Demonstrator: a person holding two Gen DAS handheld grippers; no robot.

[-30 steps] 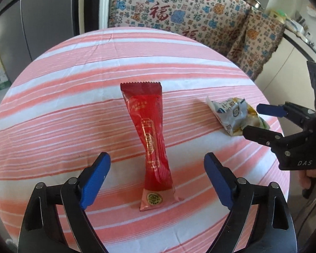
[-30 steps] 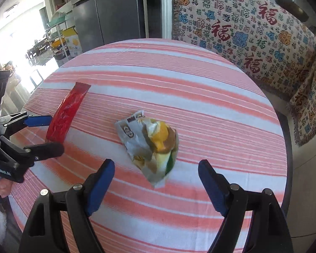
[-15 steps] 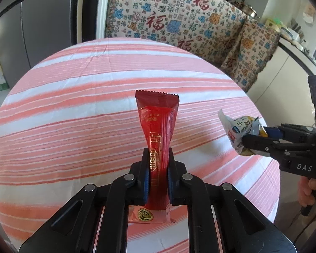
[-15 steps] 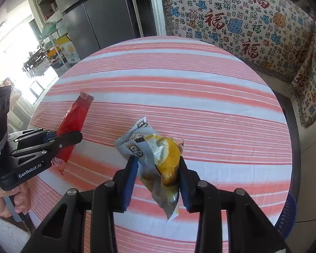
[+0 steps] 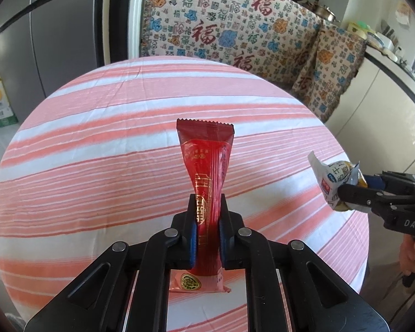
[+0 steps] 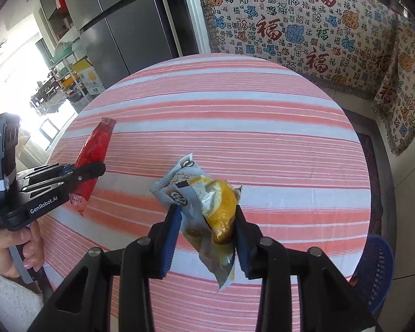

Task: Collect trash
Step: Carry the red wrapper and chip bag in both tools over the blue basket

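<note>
2 wrappers (image 5: 206, 171) (image 6: 204, 207), 2 hand-held grippers (image 5: 207, 232) (image 6: 207, 235), 1 table (image 5: 96, 144).

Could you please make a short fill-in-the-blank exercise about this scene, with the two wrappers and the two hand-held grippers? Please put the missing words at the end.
1. The left hand-held gripper is shut on a long wrapper of ____ colour.
2. The crumpled wrapper with the yellow inside is held by the ____ hand-held gripper.
3. The round table is covered with a cloth of pink and white ____.
4. A ____ basket stands beside the table.

Missing words: red; right; stripes; blue
</note>
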